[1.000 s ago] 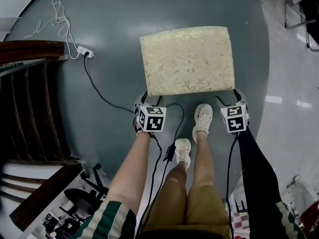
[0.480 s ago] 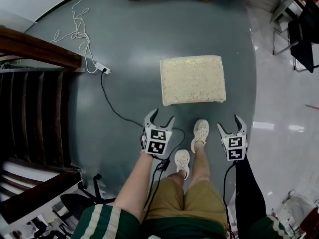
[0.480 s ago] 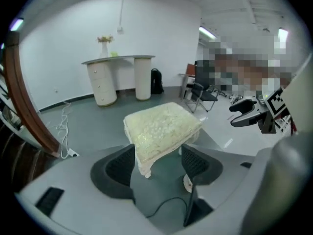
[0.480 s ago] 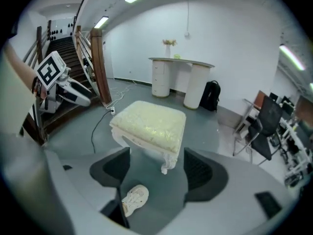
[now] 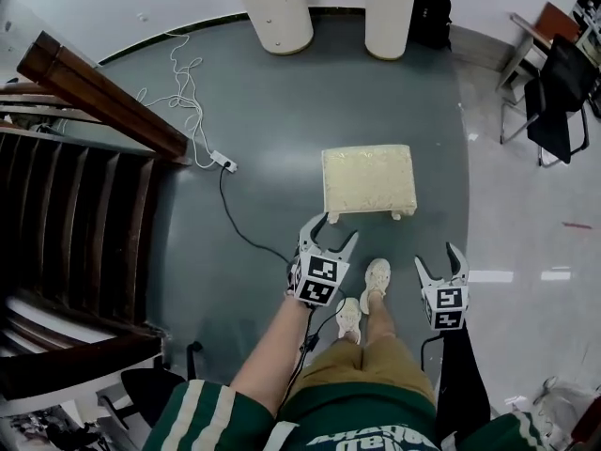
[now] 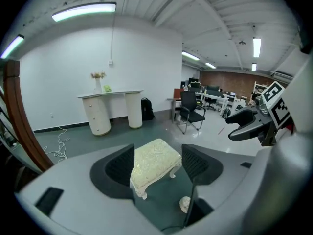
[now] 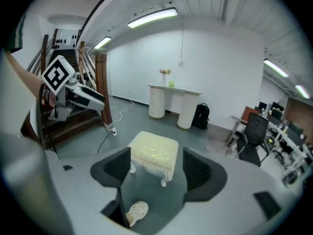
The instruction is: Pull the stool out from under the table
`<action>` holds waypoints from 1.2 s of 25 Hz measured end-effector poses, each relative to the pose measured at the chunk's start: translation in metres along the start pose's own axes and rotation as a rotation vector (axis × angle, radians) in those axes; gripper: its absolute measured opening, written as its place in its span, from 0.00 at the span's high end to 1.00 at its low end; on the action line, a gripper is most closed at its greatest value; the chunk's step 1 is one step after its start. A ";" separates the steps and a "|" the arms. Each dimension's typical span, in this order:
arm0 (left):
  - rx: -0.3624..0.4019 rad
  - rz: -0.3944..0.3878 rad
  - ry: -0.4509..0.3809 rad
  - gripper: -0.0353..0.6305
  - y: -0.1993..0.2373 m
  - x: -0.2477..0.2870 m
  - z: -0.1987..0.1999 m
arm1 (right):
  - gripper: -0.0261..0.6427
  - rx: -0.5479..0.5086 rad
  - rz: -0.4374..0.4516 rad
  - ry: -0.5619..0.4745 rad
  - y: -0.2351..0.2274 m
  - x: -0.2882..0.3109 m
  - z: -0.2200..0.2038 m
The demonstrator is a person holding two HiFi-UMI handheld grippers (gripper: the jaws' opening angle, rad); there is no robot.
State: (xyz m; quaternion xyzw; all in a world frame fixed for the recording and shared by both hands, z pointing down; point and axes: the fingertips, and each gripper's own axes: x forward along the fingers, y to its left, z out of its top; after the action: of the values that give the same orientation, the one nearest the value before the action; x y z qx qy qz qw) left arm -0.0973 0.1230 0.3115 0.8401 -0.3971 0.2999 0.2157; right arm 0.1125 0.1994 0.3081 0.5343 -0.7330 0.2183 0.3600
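Note:
The stool (image 5: 369,177), with a cream patterned cushion and white legs, stands out on the grey floor, well in front of the white table (image 5: 282,7) by the far wall. My left gripper (image 5: 334,230) hangs open a little short of the stool's near left corner, touching nothing. The right gripper (image 5: 438,256) is open too, farther back at the right. In the left gripper view the stool (image 6: 154,160) shows beyond the spread jaws, and so does the stool (image 7: 154,151) in the right gripper view. Nothing is between either pair of pads.
A dark wooden staircase (image 5: 94,92) fills the left side. A power strip (image 5: 223,163) with a black cable lies left of the stool. A black backpack (image 5: 430,12) leans by the table; a black chair (image 5: 554,92) stands at the right. The person's shoes (image 5: 376,275) are between the grippers.
Both grippers were at the stool's near corners a second ago; they have drawn back and now hang apart from it. The view has risen, so the stool looks smaller and the table has come into sight.

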 end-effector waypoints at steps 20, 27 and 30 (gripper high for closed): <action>0.053 -0.001 -0.326 0.45 -0.087 -0.149 0.180 | 0.47 -0.061 0.088 -0.270 -0.029 -0.130 0.138; 0.029 0.090 -0.452 0.47 -0.094 -0.157 0.240 | 0.47 -0.145 0.138 -0.420 -0.068 -0.140 0.191; -0.005 0.112 -0.470 0.47 -0.101 -0.153 0.251 | 0.47 -0.151 0.144 -0.464 -0.088 -0.142 0.205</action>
State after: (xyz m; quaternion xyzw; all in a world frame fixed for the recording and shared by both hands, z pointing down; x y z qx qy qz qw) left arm -0.0103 0.1142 0.0135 0.8630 -0.4831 0.1068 0.1024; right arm 0.1588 0.1145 0.0621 0.4882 -0.8463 0.0596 0.2048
